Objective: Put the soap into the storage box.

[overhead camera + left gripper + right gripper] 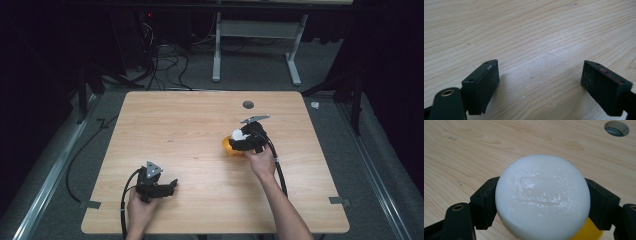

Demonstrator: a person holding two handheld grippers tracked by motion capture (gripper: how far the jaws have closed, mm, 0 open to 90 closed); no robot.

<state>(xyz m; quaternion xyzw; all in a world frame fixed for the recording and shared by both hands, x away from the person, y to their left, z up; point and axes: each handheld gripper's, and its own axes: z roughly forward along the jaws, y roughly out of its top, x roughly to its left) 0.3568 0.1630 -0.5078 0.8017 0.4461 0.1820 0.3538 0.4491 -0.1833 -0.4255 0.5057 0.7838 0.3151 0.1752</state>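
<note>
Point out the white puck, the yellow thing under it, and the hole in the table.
White puck (542, 197): right gripper view, middle of its flat face.
Yellow thing (589, 231): right gripper view, edge below the puck.
Hole (617, 128): right gripper view, its opening.

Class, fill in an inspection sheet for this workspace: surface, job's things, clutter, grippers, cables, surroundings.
Surface: wooden table, round hole near far edge.
Job's things: white round bar held above an orange dish.
Clutter: nothing seen.
Grippers: right gripper shut on the white round bar; left gripper open, nothing between its fingers.
Cables: one trails from each gripper; loose cables on floor.
Surroundings: grey floor, white table frame behind.
</note>
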